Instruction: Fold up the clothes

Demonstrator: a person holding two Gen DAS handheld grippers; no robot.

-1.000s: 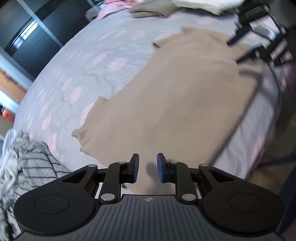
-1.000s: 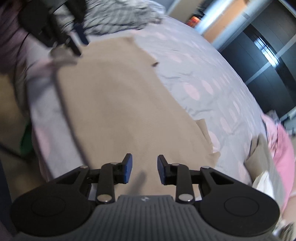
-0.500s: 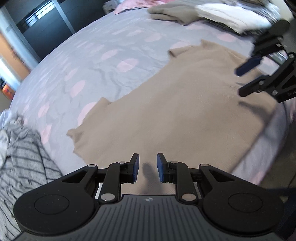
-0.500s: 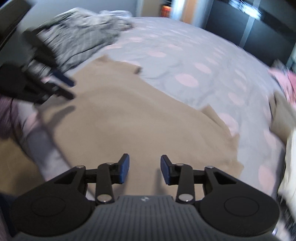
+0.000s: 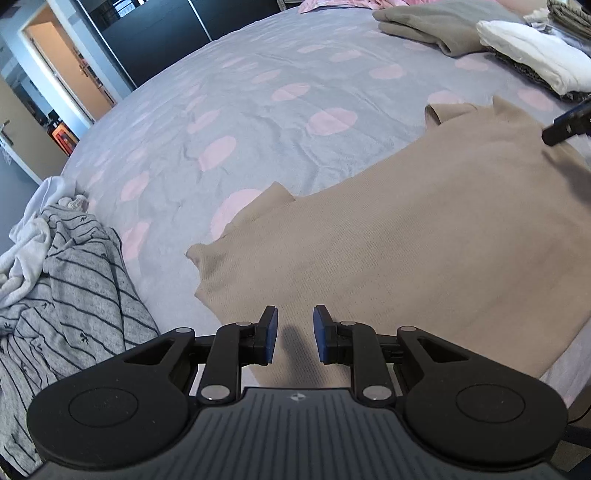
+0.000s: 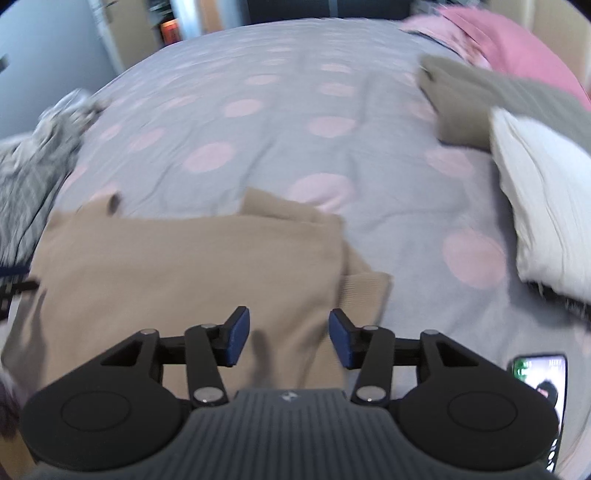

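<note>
A beige knit garment (image 5: 424,236) lies flat across the near side of a grey bed with pink dots (image 5: 258,110). My left gripper (image 5: 294,332) hovers over the garment's near left part, jaws a small way apart with nothing between them. In the right wrist view the same beige garment (image 6: 177,266) shows its right end with a folded sleeve. My right gripper (image 6: 289,332) hangs above that end, its jaws opening, nothing between them. A tip of the right gripper (image 5: 567,123) shows at the right edge of the left wrist view.
A crumpled grey striped garment (image 5: 62,295) and white cloth lie at the bed's left. Folded olive (image 5: 436,29) and white (image 5: 528,55) clothes sit at the far right, pink fabric (image 6: 509,40) behind them. A lit phone (image 6: 541,384) lies at the near right.
Both views have rolled and swung across the bed. The right gripper's jaws have spread wider and it now sits over the garment's right end. The left gripper's gap is unchanged.
</note>
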